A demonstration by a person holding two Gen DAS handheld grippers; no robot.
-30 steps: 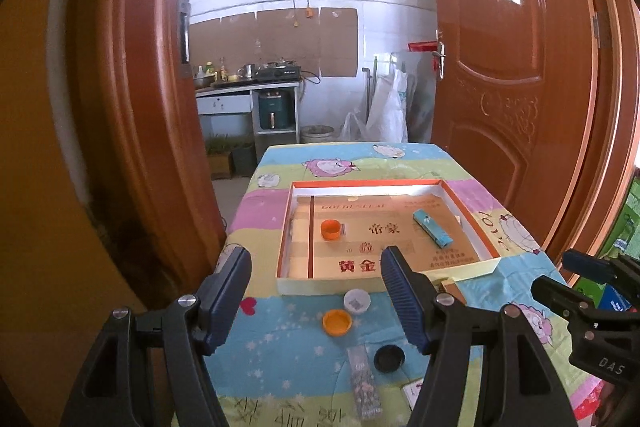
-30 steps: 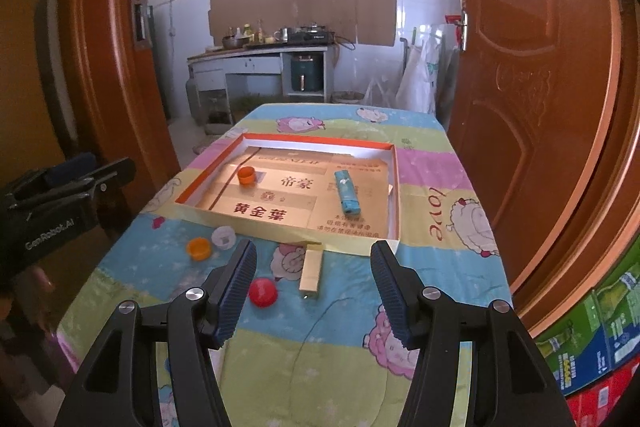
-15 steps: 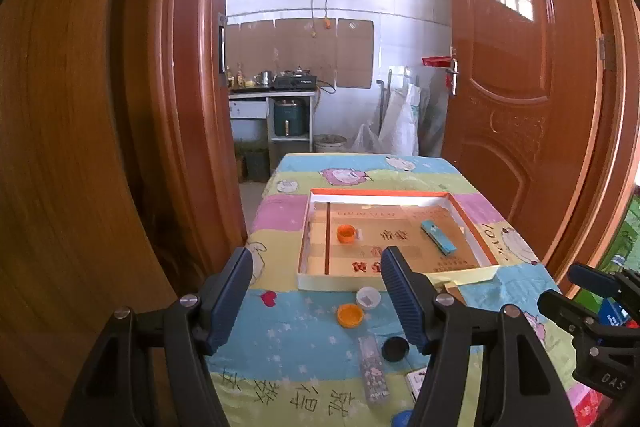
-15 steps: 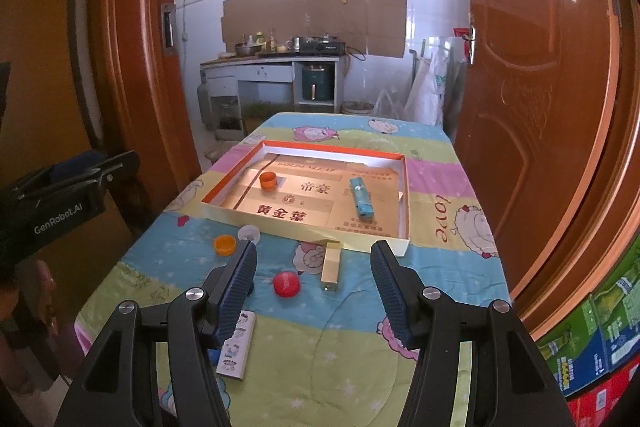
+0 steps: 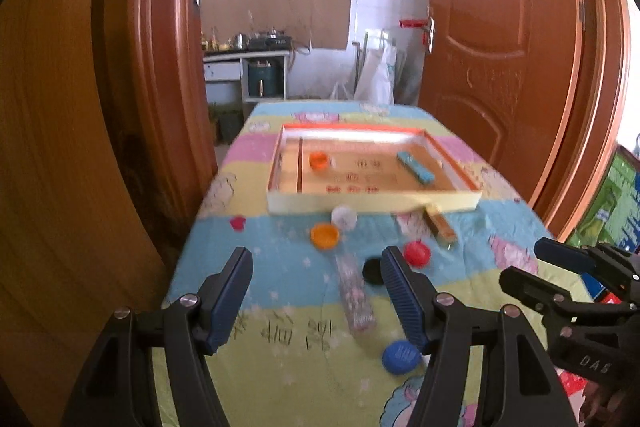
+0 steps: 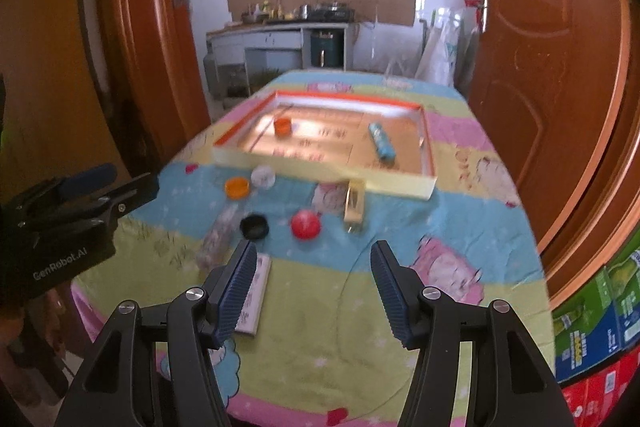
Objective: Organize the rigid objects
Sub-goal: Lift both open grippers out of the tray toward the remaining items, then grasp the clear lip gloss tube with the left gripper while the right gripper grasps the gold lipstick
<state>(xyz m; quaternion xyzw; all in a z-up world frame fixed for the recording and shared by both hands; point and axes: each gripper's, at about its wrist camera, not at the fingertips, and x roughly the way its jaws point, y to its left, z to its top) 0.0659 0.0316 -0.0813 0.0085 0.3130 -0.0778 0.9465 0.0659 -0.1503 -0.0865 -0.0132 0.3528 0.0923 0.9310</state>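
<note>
Grippers both pulled back: left hand-held gripper (image 5: 316, 291) and right hand-held gripper (image 6: 314, 281) now hang wide open, holding nothing. Orange cap (image 5: 319, 160) and blue lighter (image 5: 415, 168) sit in the box tray (image 5: 372, 203); red cap (image 6: 305, 223) and black cap (image 6: 254, 225) still wait on the tabletop (image 6: 360, 307), so another pick looks next.

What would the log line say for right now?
left gripper: open, empty | right gripper: open, empty | tray: orange cap, blue lighter
</note>
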